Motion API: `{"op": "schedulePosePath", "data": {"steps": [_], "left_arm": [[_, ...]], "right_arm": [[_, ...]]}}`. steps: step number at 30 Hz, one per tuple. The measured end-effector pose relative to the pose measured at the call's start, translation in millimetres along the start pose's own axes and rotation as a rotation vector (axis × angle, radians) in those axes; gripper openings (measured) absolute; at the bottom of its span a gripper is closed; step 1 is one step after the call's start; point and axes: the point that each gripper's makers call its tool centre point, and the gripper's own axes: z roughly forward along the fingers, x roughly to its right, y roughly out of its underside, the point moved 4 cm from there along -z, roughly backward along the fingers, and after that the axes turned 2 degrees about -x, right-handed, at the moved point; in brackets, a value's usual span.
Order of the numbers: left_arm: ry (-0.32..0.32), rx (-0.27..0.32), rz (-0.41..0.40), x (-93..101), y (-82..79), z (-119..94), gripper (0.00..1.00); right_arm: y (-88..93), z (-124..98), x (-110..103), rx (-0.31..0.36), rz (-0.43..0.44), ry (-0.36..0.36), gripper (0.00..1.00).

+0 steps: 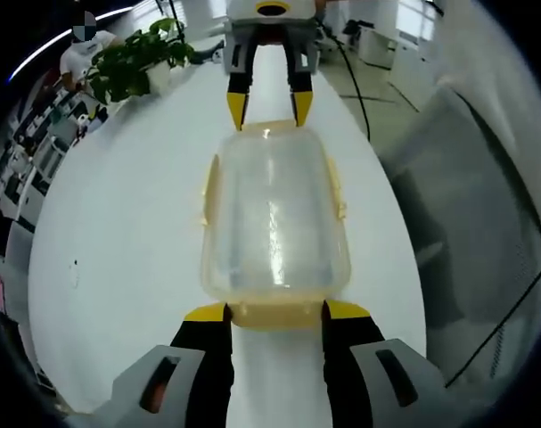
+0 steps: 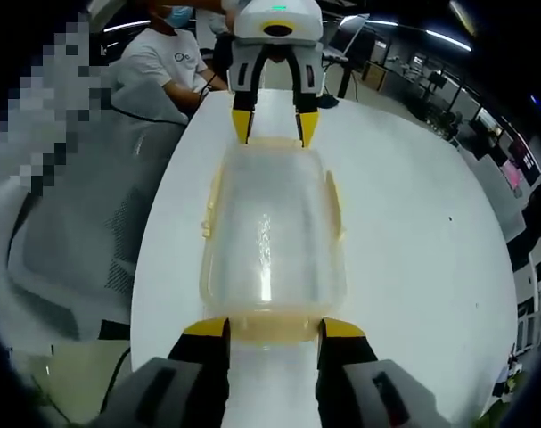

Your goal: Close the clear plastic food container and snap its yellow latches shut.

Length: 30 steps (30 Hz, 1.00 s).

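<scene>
1. Container [image 1: 274,218], clear plastic with its lid on, lies lengthwise on the white table [image 1: 127,232] between the two grippers, one at each short end.
2. Left of the fingers in the left gripper view, a potted plant [image 1: 132,58] stands at the far edge of the table, well apart from the container.
3. Left gripper [image 1: 274,311] has its yellow-tipped fingers [image 1: 206,313] spread about as wide as the container's short end, and the near yellow latch [image 1: 274,314] sits between the tips, touching or just beside them. Whether they press it I cannot tell.
4. Right gripper [image 2: 274,327] stands the same way at the opposite end: fingers [image 2: 344,328] wide apart, the yellow latch [image 2: 274,326] of that end between the tips.
5. Yellow side latches [image 1: 339,192] show along the long edges; I cannot tell whether they are snapped.
6. Right of the fingers in the left gripper view, a grey chair [image 1: 479,214] stands beside the table.
</scene>
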Motion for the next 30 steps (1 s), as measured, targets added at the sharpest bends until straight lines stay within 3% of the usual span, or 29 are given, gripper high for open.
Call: {"op": "schedulePosePath", "data": {"steps": [16,30], "left_arm": [[0.007,-0.013,0.003,-0.4,-13.4,14.8,0.36],[0.011,-0.029,0.002,-0.3,-14.4,18.3,0.37]], "right_arm": [[18.6,-3.7,0.7,-0.002,0.0,-0.005,0.36],[20.6,-3.3,0.5,-0.002,0.005,-0.005,0.36]]}}
